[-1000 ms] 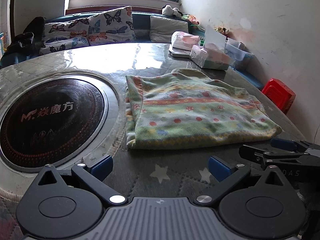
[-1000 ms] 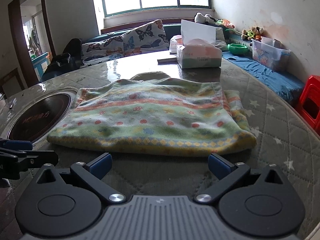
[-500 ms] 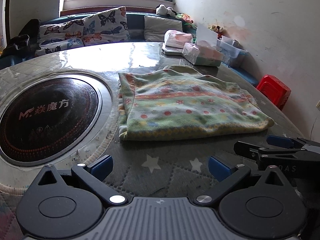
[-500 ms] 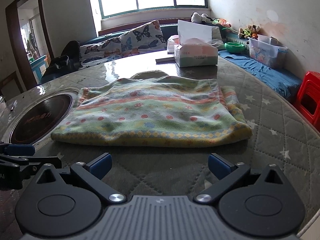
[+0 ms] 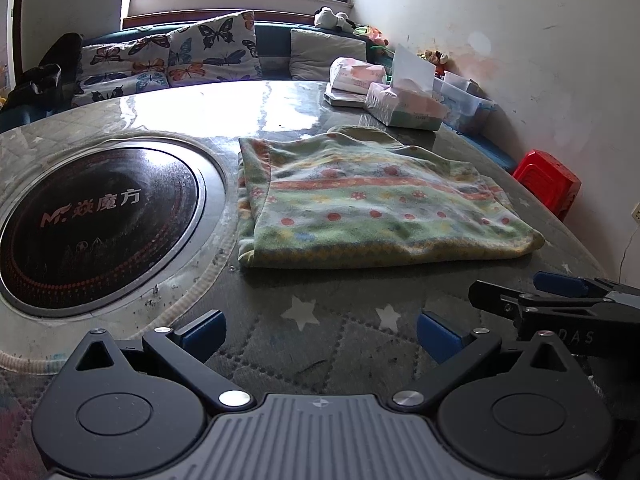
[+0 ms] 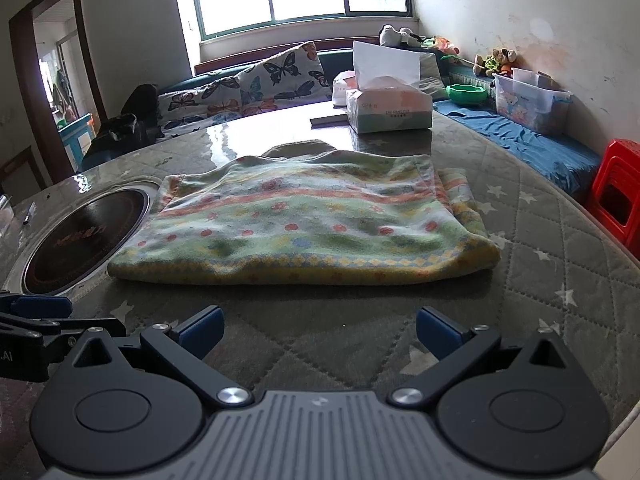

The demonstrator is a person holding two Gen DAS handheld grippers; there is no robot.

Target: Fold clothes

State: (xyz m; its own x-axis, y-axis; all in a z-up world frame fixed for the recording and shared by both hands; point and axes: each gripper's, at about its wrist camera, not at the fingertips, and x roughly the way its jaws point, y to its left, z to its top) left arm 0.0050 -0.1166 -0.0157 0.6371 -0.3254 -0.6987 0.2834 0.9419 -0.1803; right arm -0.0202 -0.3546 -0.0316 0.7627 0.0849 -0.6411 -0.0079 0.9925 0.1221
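Note:
A green, yellow and orange patterned fleece garment (image 5: 372,208) lies folded flat on the quilted table; it also shows in the right wrist view (image 6: 304,228). My left gripper (image 5: 320,336) is open and empty, over bare table short of the garment's near edge. My right gripper (image 6: 318,330) is open and empty, also short of the near edge. The right gripper shows from the side in the left wrist view (image 5: 560,300), and the left gripper shows at the left edge of the right wrist view (image 6: 36,320).
A round black induction cooktop (image 5: 80,224) is set in the table, left of the garment. Tissue boxes (image 6: 388,108) and a flat item stand at the far side. A red stool (image 6: 618,196) stands off the right edge. A cushioned bench runs under the window.
Both grippers have drawn back a little from the garment, which now sits farther off in both views. Both stay open and the garment has not moved.

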